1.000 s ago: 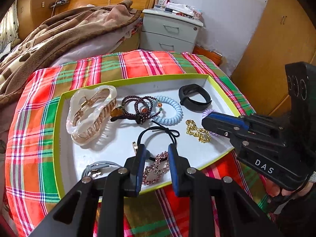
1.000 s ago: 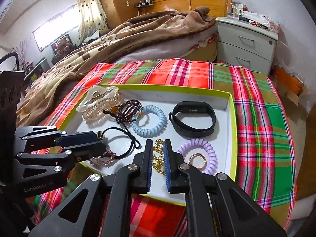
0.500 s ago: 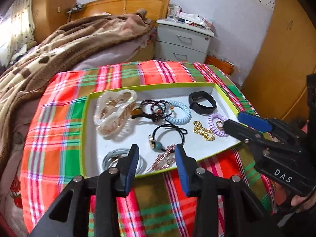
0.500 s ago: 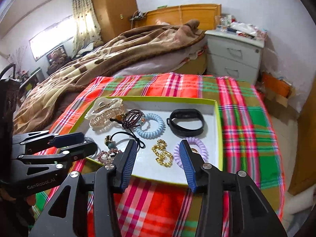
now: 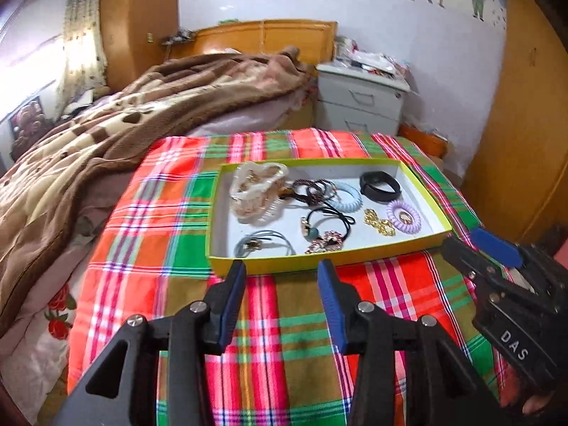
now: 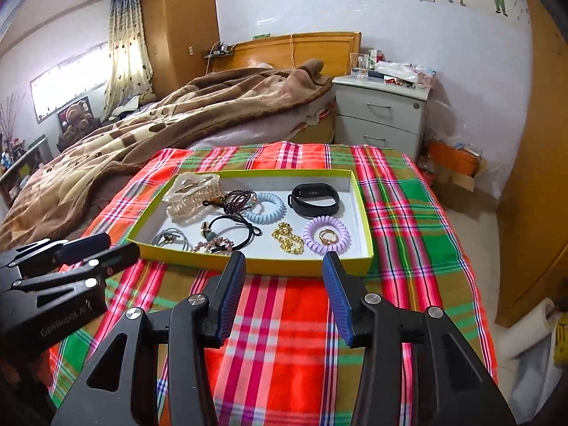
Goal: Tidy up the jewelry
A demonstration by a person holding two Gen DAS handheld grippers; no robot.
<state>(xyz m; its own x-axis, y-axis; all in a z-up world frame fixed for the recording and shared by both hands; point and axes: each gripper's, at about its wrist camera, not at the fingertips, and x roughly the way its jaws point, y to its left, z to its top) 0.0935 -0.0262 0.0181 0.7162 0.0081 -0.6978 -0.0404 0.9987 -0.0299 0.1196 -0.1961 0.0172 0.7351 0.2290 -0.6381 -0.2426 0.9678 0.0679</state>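
Left wrist view has my left gripper [image 5: 282, 271] over the plaid cloth [image 5: 269, 319] just short of the tray [image 5: 319, 261], jaws opening with nothing between them. My right gripper [image 6: 284, 264] is spread wide and empty too. All the jewelry sits inside the tray: hair claw [image 6: 191, 193], black band [image 6: 314, 198], gold chain [image 6: 288, 241], purple coil tie [image 6: 326, 236], blue coil tie [image 6: 264, 209]. Nothing's left on the cloth, so I'd say this is basically done, unless sorting inside counts.
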